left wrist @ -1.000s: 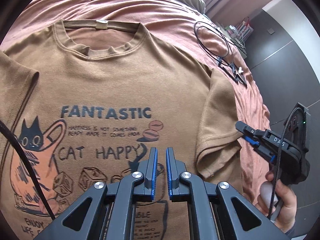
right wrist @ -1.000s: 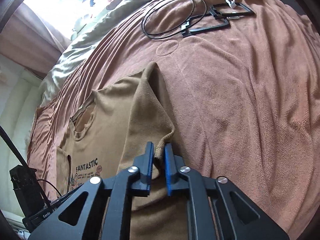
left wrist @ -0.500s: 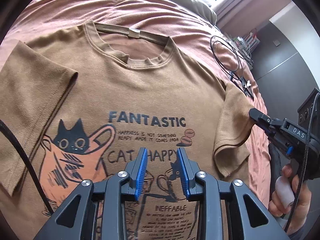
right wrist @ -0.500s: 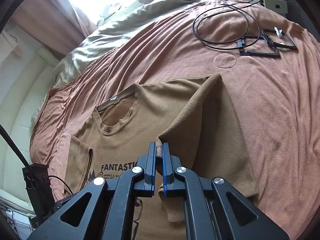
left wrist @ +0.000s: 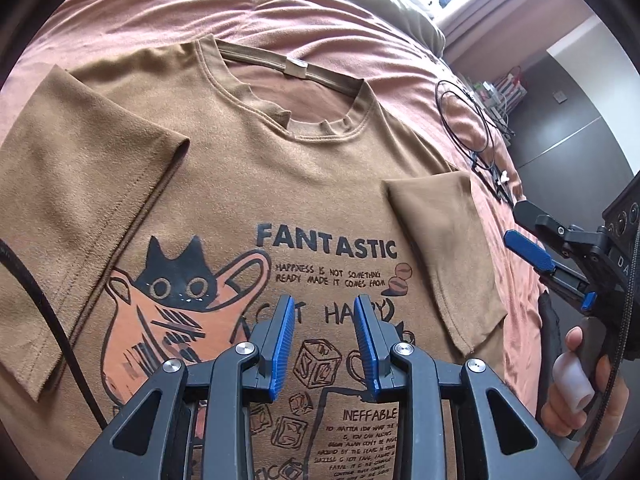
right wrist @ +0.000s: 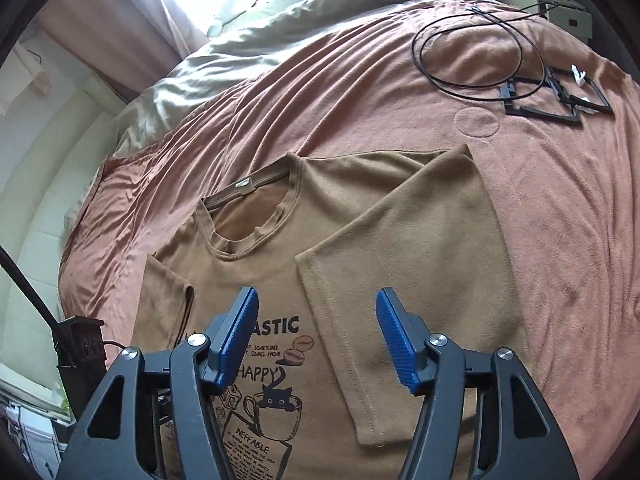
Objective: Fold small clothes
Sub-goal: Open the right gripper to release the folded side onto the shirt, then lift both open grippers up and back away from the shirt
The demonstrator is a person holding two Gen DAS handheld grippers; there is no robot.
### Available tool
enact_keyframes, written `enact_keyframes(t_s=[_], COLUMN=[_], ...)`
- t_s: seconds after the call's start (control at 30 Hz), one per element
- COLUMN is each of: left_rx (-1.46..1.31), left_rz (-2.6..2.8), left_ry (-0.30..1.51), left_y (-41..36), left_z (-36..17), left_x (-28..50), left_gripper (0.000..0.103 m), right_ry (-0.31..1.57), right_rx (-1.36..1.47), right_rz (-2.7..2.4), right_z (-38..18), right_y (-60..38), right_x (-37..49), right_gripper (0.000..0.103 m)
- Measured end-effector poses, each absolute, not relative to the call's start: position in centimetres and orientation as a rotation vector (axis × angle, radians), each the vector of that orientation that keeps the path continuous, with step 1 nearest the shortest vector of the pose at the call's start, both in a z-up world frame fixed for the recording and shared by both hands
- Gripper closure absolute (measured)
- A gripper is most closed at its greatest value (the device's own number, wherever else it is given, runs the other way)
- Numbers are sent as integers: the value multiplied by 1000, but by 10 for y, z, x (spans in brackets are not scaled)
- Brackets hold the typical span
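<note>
On the rust-coloured bedspread (right wrist: 400, 72) the brown T-shirt (left wrist: 304, 184) lies flat, print side up, its collar toward the pillow end of the bed and its hem toward the near edge. A second ago the right gripper (right wrist: 316, 340) was pinched on the hem of the right sleeve (right wrist: 416, 280), holding it lifted in a peak; now that sleeve lies folded inward, flat on the chest beside the word FANTASTIC, and the jaws are opening with nothing between them, hovering above the print. The left gripper (left wrist: 322, 344), which was shut over the printed front a second ago, now stands narrowly parted and empty above the CAT HAPPY lettering. In its view more of the left sleeve (left wrist: 88, 208) shows than before; that sleeve is also folded in over the shirt front. The black cable (right wrist: 476, 52) and black frames (right wrist: 556, 100) still lie near the far right corner of the bed, well apart from the shirt. The person's right hand (left wrist: 576, 396) grips the right handle.
</note>
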State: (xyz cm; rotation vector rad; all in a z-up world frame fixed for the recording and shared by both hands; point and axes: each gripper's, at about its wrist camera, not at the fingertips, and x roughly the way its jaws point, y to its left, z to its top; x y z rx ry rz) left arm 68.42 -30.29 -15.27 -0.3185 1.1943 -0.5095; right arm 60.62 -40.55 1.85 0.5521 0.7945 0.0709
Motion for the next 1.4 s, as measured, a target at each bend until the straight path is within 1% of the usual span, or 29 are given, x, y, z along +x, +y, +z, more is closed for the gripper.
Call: enact_keyframes(t_s=[0.43, 0.73, 0.8, 0.83, 0.87, 0.9, 0.93, 1.0, 1.07, 1.1, 1.3, 1.37, 1.4], left_rx=[-296, -259, -249, -246, -243, -242, -241, -240, -241, -241, -244, -245, -246], left_rz=[-573, -607, -605, -602, -598, -595, -591, -582, -574, -569, -534, -522, -517], left_ry=[1216, 1236, 1237, 1237, 1237, 1236, 1235, 1232, 1226, 1222, 1198, 1189, 1184], left_y=[-348, -376, -376, -375, -374, -372, -370, -365, -359, -355, -327, -316, -311], left_z=[-153, -155, -154, -153, -152, -150, -149, -145, -139, -136, -119, -114, -111], left_x=[673, 660, 657, 655, 654, 651, 649, 646, 642, 639, 625, 619, 616], left_gripper=[70, 70, 70, 70, 70, 70, 70, 70, 70, 70, 70, 70, 70], right_ry=[804, 873, 892, 891, 893, 902, 910, 922, 922, 921, 941, 936, 931], right_rx=[602, 648, 642, 636, 622, 605, 594, 589, 595, 600, 594, 612, 619], right_rz=[7, -42, -59, -61, -70, -90, -112, -153, -168, -170, -189, -177, -168], right_z=[0, -35, -42, -41, -41, -39, -38, -37, -39, -39, -33, -29, -28], right_y=[-450, -470, -471, -470, -469, -467, -466, -466, -469, -468, -461, -459, -458], right_x=[553, 532, 530, 528, 526, 525, 523, 520, 519, 519, 513, 507, 503], right_gripper=[44, 44, 50, 51, 54, 60, 63, 76, 83, 85, 85, 84, 81])
